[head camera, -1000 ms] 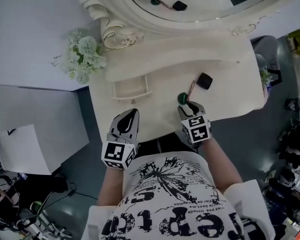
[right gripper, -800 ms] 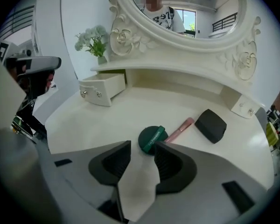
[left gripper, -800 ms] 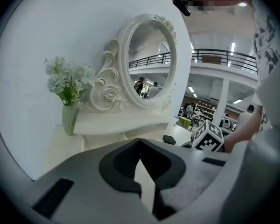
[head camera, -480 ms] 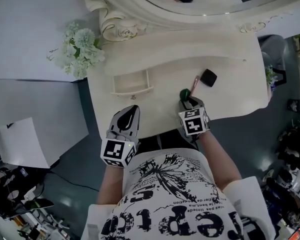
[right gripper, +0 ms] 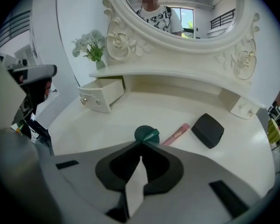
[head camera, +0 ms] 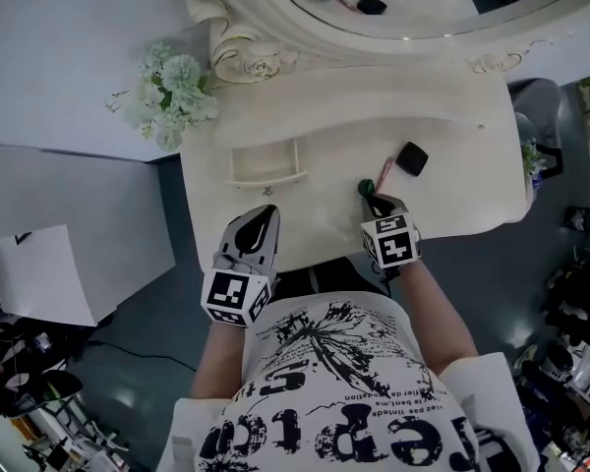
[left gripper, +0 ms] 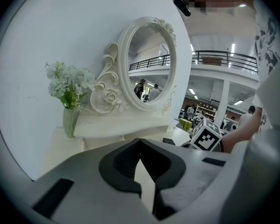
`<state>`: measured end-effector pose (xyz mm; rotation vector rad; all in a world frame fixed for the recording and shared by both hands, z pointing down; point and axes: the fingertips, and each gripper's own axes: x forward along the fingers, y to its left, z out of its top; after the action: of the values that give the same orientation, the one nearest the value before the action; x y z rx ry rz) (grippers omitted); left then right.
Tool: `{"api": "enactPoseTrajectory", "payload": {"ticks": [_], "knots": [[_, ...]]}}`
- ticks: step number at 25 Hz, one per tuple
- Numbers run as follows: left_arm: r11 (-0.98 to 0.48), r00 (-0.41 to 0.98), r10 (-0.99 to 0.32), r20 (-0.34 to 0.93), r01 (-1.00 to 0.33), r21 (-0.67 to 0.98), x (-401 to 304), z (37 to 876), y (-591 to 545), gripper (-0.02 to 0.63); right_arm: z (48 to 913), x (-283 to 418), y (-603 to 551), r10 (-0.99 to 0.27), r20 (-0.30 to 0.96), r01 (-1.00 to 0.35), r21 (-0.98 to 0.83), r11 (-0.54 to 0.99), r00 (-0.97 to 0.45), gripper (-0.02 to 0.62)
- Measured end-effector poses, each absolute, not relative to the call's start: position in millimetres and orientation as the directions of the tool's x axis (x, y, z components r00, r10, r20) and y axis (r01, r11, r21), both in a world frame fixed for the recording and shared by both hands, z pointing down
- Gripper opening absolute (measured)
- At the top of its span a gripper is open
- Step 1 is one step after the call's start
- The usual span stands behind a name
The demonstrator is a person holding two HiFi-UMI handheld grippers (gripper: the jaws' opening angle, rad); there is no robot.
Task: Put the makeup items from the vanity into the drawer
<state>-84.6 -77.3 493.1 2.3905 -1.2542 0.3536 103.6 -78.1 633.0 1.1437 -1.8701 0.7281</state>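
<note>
Three makeup items lie on the cream vanity top [head camera: 315,214]: a round green item [head camera: 365,187], a pink tube [head camera: 383,175] and a black compact [head camera: 411,158]. My right gripper [head camera: 375,201] is shut, its tips meeting at the near edge of the green item [right gripper: 147,134]; whether they pinch it is unclear. Beyond it lie the pink tube [right gripper: 176,134] and the black compact [right gripper: 207,129]. The small drawer [head camera: 265,165] stands pulled open at the left [right gripper: 100,94]. My left gripper [head camera: 265,212] hangs shut and empty over the vanity's front edge [left gripper: 140,140].
A large oval mirror [head camera: 393,8] in a carved frame stands at the back of the vanity. A vase of white flowers [head camera: 172,96] sits at the back left, beside the wall. The person's torso is close against the front edge. Dark floor lies to the right.
The right gripper's jaws have come together at the green item. Both grippers have hardly shifted, and the items on the vanity lie where they were.
</note>
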Motion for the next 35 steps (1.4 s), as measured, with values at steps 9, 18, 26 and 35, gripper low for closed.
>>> {"api": "enactPoseTrajectory", "payload": {"ticks": [9, 18, 26, 35], "knots": [[-0.500, 0.543, -0.757, 0.363, -0.840, 0.211, -105, 470, -78, 0.019, 564, 40, -108, -0.529, 0.743, -0.862, -0.125, 0.491, -0.409, 0.031], [-0.415, 0.451, -0.830, 0.327, -0.892, 0.178, -160, 451, -78, 0.020, 545, -48, -143, -0.486, 0.719, -0.737, -0.053, 0.674, -0.496, 0.031], [-0.323, 0.364, -0.875, 0.319, -0.930, 0.177, -202, 451, -68, 0.019, 561, -95, -152, -0.426, 0.749, -0.673, -0.037, 0.739, -0.508, 0.061], [-0.311, 0.355, -0.883, 0.306, -0.932, 0.183, -204, 448, -65, 0.018, 560, -96, -150, -0.426, 0.745, -0.673, -0.041, 0.738, -0.513, 0.181]]}}
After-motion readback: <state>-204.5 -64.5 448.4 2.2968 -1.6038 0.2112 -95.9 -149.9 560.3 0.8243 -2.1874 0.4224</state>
